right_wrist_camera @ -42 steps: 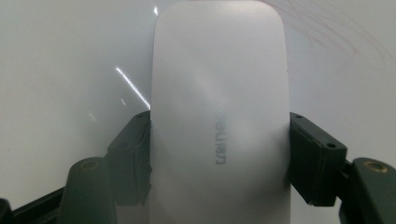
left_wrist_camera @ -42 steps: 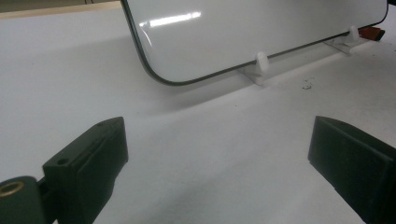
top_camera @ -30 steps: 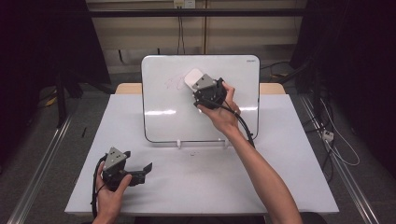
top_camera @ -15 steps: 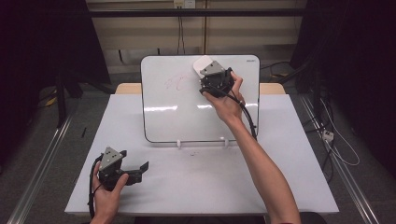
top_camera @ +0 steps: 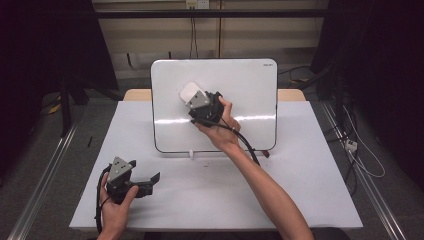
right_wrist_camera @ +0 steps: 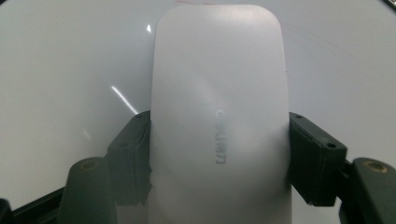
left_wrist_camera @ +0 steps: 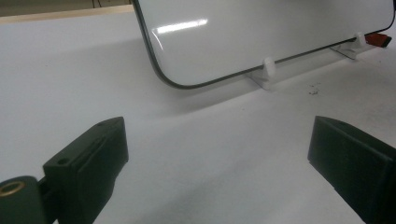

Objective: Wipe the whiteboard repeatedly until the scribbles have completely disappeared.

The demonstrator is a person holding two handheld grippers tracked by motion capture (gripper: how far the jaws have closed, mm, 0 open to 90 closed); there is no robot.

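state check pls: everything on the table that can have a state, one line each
whiteboard: upright on its clip feet, surface looks wiped clean, faint red trace near the top edge in the right gripper view
eraser: clamped in the right tool, face against the board
right tool: shut on the eraser
left tool: open, nothing between its jaws, low over the table
red thing behind the board's foot: lying flat, too small to identify

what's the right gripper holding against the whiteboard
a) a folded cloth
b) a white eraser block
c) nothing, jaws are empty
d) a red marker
b: in the right gripper view the black jaws of the right gripper clamp both sides of a white eraser block, set against the whiteboard.
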